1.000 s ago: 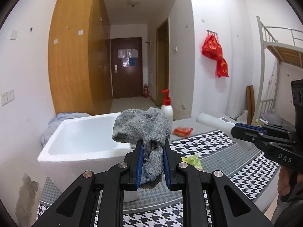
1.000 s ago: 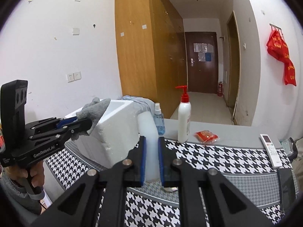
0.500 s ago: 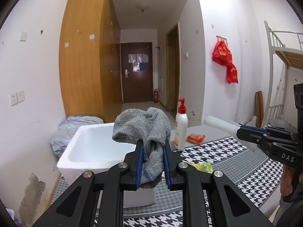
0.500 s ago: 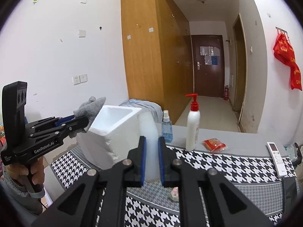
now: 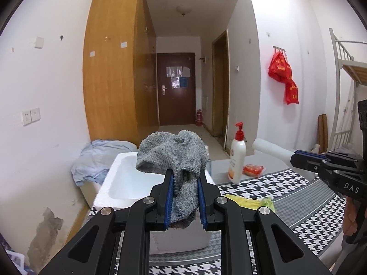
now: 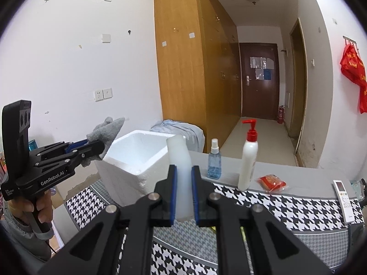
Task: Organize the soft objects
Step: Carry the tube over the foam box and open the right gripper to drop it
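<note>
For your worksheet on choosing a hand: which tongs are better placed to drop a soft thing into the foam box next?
Left. The left tongs already grip the grey cloth beside the foam box; the right tongs hold a white bottle.

The grey cloth (image 5: 176, 160) looks like rough, looped terry, matt and frayed at its lower edge. The white box (image 6: 135, 158) is grainy foam with crumbly, pitted edges. The white tube (image 6: 181, 178) looks like smooth, slightly translucent plastic. The lotion bottle (image 6: 247, 167) is glossy plastic, and the spray bottle (image 6: 214, 162) is clear blue plastic. The tablecloth (image 6: 286, 206) is woven, matt houndstooth fabric. The wardrobe (image 6: 195, 68) is satin-finished wood.
</note>
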`<action>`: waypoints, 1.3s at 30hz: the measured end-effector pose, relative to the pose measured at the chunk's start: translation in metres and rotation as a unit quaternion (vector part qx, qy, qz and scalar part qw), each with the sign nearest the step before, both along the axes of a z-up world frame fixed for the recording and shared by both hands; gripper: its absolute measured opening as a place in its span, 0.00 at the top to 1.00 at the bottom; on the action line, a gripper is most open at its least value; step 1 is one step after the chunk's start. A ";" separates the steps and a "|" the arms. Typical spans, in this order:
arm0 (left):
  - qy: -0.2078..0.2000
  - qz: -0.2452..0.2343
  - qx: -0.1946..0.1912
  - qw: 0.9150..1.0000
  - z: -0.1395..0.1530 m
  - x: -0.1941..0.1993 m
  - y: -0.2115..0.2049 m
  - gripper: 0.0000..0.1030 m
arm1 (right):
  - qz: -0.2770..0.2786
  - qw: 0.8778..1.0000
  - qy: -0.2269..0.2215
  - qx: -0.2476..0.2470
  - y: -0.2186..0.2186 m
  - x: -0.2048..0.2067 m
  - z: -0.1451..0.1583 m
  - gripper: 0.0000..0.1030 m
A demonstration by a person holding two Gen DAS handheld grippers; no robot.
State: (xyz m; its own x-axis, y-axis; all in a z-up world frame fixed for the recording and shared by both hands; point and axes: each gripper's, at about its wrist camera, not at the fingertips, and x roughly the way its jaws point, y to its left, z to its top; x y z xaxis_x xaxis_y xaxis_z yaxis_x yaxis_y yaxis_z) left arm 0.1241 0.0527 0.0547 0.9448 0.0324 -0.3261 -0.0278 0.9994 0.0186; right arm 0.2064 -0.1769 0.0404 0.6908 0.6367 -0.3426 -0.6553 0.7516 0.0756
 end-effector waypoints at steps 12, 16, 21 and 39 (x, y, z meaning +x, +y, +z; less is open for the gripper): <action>-0.005 0.020 -0.002 1.000 0.001 -0.010 0.021 0.80 | 0.023 1.000 0.001 -0.003 0.029 0.002 0.003 0.85; -0.003 0.026 -0.003 1.000 0.000 -0.016 0.029 0.80 | 0.031 1.000 0.001 -0.004 0.039 0.001 0.003 0.85; -0.012 0.036 0.000 0.999 0.003 -0.024 0.036 0.80 | 0.039 0.999 0.003 -0.008 0.053 0.001 0.005 0.85; -0.013 0.070 -0.003 0.997 0.003 -0.025 0.057 0.80 | 0.055 0.998 0.018 -0.023 0.096 0.016 0.008 0.85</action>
State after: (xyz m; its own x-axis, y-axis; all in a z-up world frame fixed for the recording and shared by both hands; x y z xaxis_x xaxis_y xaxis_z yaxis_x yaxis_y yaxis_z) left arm 0.0991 0.1092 0.0577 0.9392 0.1620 -0.3028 -0.1669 0.9859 0.0096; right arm 0.2229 -0.0812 0.0481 0.6043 0.6909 -0.3970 -0.7316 0.6784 0.0671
